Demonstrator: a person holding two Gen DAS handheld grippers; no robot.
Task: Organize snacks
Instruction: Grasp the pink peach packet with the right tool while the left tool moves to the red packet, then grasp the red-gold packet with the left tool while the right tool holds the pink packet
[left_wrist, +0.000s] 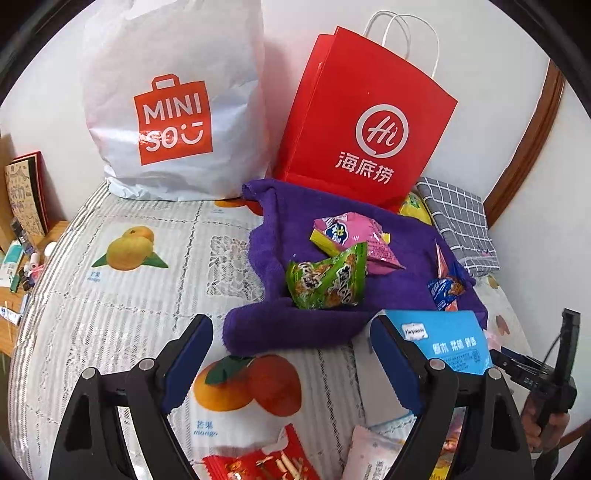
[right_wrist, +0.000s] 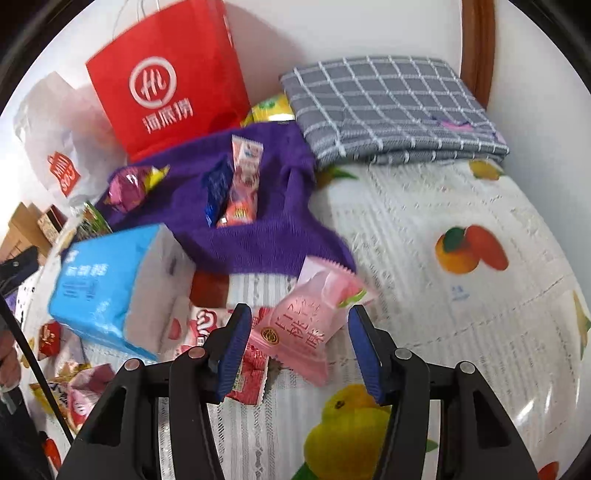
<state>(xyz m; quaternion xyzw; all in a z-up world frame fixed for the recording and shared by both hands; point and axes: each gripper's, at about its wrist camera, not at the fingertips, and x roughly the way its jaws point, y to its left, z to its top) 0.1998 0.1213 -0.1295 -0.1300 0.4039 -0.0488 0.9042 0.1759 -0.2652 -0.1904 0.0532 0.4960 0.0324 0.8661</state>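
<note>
Right wrist view: right claw (right_wrist: 295, 347) released, pale pink peach-print snack packet (right_wrist: 306, 325) lying on fruit-print cloth (right_wrist: 443, 221) btw its fingers, nearer left one, untouched. Left claw (left_wrist: 291, 354) released, empty.

Purple towel (left_wrist: 332, 321), red bag (left_wrist: 354, 122), grey check cloth (right_wrist: 391, 107), pink snack pkt (right_wrist: 306, 328), fruit-print tablecloth (right_wrist: 461, 314)

A home: fruit-print tablecloth (left_wrist: 122, 280), shopping bags (left_wrist: 173, 107) against the wall, folded cloth (right_wrist: 391, 107).
</note>
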